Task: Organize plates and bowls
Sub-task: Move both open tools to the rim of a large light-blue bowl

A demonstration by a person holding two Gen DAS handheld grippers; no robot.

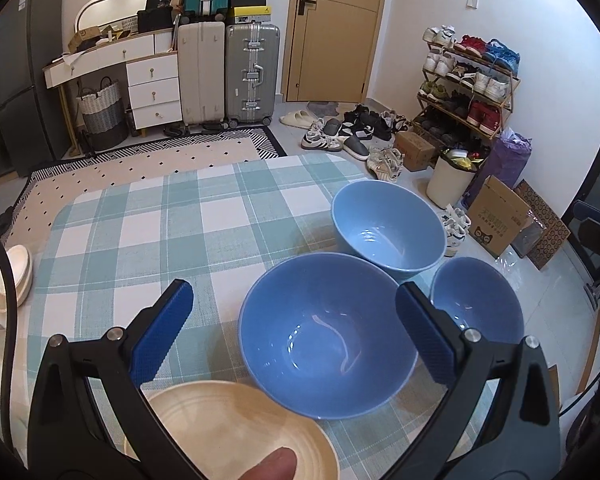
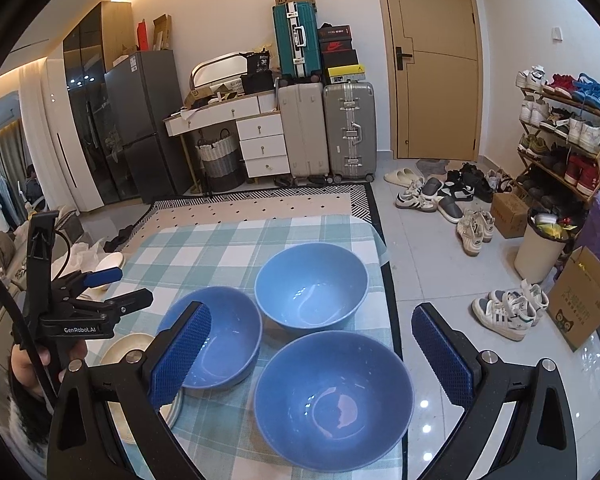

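While both grippers gape empty, the right gripper [image 2: 311,356] hangs nearest the near bowl [image 2: 333,400], centred under its jaws.

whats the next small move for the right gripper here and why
Probably lower the open right gripper so its fingers straddle the rim of the nearest blue bowl. All three blue bowls stand apart and empty on the checked tablecloth, unstacked, and this one lies directly between the fingers.
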